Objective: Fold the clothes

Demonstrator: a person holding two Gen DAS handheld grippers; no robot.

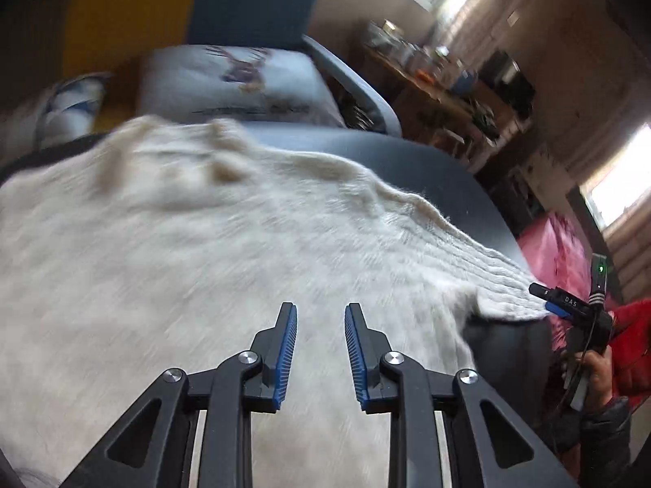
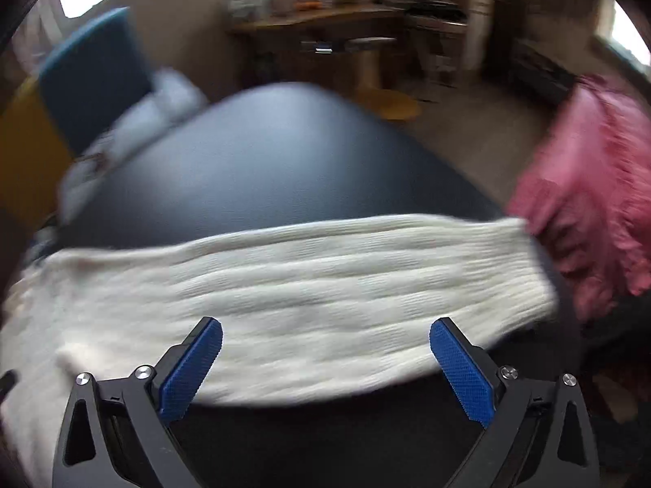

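A cream knitted sweater (image 1: 195,244) lies spread on a dark round table (image 1: 427,162). My left gripper (image 1: 320,317) hovers over the sweater's body, its blue-padded fingers (image 1: 287,349) slightly apart with nothing between them. In the right wrist view the sweater's ribbed sleeve (image 2: 305,280) stretches across the table (image 2: 264,154). My right gripper (image 2: 325,345) is wide open just in front of that sleeve, holding nothing. The left wrist view also shows the right gripper (image 1: 547,299) at the sleeve's end by the table's right edge, held by a hand (image 1: 598,370).
A blue chair with a pale printed cushion (image 1: 236,81) stands behind the table. Pink fabric (image 2: 590,187) lies off the table's right side. A cluttered wooden desk (image 2: 325,20) and a yellow stool (image 2: 390,101) stand further back. Red clothing (image 1: 634,345) is near the hand.
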